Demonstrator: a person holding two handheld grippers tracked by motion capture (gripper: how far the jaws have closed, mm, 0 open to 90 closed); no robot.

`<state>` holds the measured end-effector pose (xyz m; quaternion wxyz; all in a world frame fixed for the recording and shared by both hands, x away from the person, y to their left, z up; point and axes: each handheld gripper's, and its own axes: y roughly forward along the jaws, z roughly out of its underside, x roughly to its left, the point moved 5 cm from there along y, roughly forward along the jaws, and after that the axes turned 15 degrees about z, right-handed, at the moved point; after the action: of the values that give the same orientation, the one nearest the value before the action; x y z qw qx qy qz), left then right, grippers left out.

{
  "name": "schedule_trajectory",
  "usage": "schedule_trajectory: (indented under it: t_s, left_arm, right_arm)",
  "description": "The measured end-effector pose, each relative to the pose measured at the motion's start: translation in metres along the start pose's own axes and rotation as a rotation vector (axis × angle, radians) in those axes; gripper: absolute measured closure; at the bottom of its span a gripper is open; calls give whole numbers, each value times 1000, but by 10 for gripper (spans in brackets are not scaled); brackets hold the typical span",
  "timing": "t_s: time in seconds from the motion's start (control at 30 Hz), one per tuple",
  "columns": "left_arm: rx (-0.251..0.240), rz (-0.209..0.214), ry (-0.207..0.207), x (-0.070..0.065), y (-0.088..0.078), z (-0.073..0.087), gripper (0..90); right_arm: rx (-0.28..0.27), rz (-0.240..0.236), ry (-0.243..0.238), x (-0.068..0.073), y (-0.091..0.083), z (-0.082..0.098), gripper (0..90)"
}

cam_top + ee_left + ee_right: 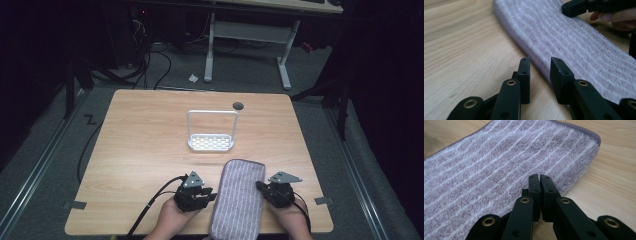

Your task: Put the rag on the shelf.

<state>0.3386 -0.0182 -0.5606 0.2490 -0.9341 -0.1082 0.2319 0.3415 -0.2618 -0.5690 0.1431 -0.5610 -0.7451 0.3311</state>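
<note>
Soft, limp folded towel (238, 196): best pinched at its long edges. Left gripper (540, 75) fingers released beside it; right gripper (540, 185) fingers clenched empty.

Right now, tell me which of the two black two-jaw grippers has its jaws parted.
The left gripper: a gap shows between its jaws beside the striped purple towel. The right gripper has its jaws pressed together.

The wooden table (140, 150) bears a striped towel (239, 197) and white rack (211, 143).

Left gripper (206, 196) jaws parted (a clear gap), right gripper (261, 187) jaws pressed together, both held low
</note>
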Motion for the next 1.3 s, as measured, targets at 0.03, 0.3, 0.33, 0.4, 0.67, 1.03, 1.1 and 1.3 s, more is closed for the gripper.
schedule_trajectory:
  t_s: [0.03, 0.3, 0.33, 0.4, 0.67, 1.03, 1.1, 1.3]
  left_arm:
    - [31, -14, 30, -3, 5, 2, 705]
    - [3, -89, 21, 7, -8, 3, 620]
    - [-7, -97, 6, 11, -12, 4, 602]
    - [-9, -142, 4, 21, -17, 6, 571]
    - [-73, -253, -30, 44, -21, -3, 459]
    - [-30, -250, -5, 35, 3, -4, 656]
    - [-49, -216, -44, 34, 4, -4, 769]
    - [-49, -190, -49, 31, 7, -4, 797]
  right_arm:
    - [-6, -6, -13, 5, 0, -1, 880]
    - [-21, -84, -66, 39, 1, -7, 873]
    - [-24, -95, -77, 43, 1, -8, 870]
    - [-34, -107, -100, 51, 2, -10, 866]
    - [-53, -143, -132, 68, 1, -11, 856]
    - [-54, -143, -132, 65, -5, -6, 814]
    - [-55, -141, -120, 66, -8, -4, 743]
    - [-103, -88, -32, 58, -20, -13, 626]
